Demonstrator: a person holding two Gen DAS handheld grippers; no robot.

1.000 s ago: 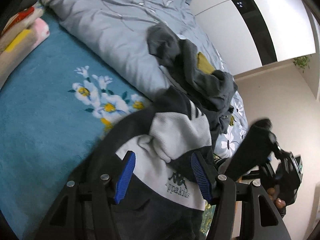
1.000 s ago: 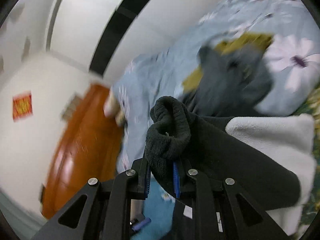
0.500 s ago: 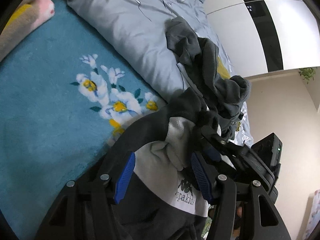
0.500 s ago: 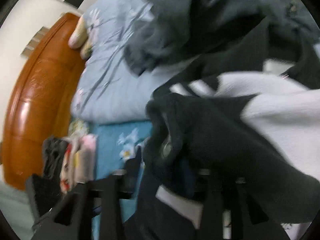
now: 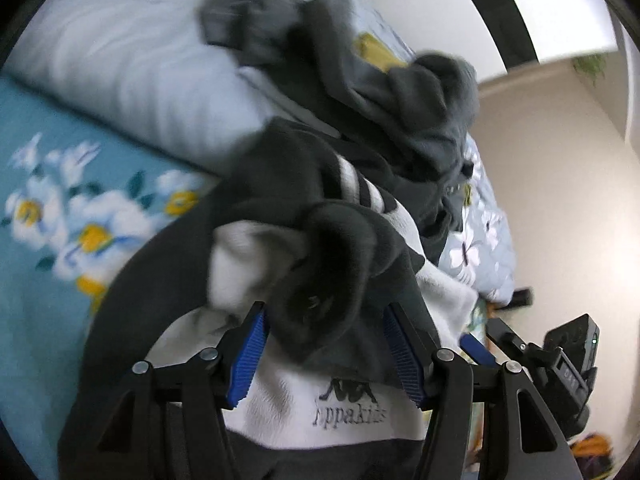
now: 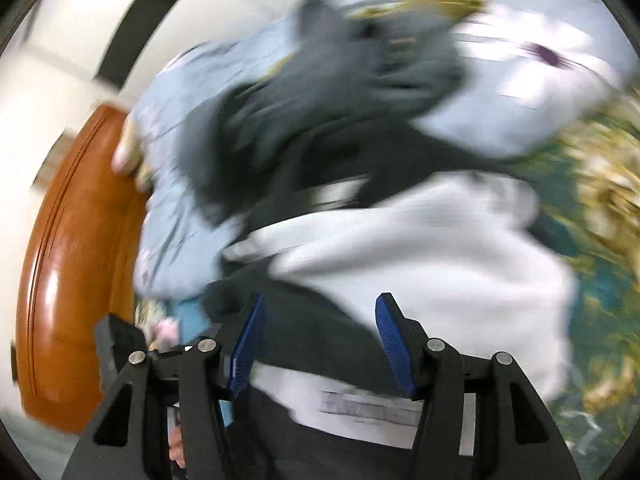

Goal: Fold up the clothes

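While both views are motion-blurred, the black-and-white fleece sweatshirt with a grey printed logo (image 5: pixel 348 400) is clear enough: it lies bunched on the teal floral blanket (image 5: pixel 36 280), toward the near edge of the bed, directly under both grippers. Its black cuffed sleeve (image 5: pixel 332 272) is folded back over the white chest panel, with white stripes showing on the black part behind it. Left gripper (image 5: pixel 326 354) has its blue-padded fingers (image 5: pixel 248 354) spread wide; the sleeve cuff sits between them, near the left pad, contact hard to tell, not pinched. Right gripper (image 6: pixel 318 346) is also spread wide, fingers (image 6: pixel 390 344) apart above the sweatshirt (image 6: pixel 420 264), nothing clamped; black fabric lies between the pads, the logo strip just beyond the base of the fingers. In the left view the right gripper's black body (image 5: pixel 560 364) shows at the lower right, beside the sweatshirt's right edge.

Just behind the sweatshirt, a dark grey crumpled garment (image 5: pixel 360 60) is heaped on the pale blue-grey floral duvet (image 5: pixel 120 60), touching the sweatshirt's far edge; a mustard-yellow piece (image 5: pixel 376 50) pokes out under the heap. Same heap (image 6: pixel 352 64) reads as a smear in the right view. Glossy orange-brown wooden headboard (image 6: pixel 76 260) stands at the far left edge of the bed in the right view. White wall with a black stripe (image 5: pixel 508 4) behind.
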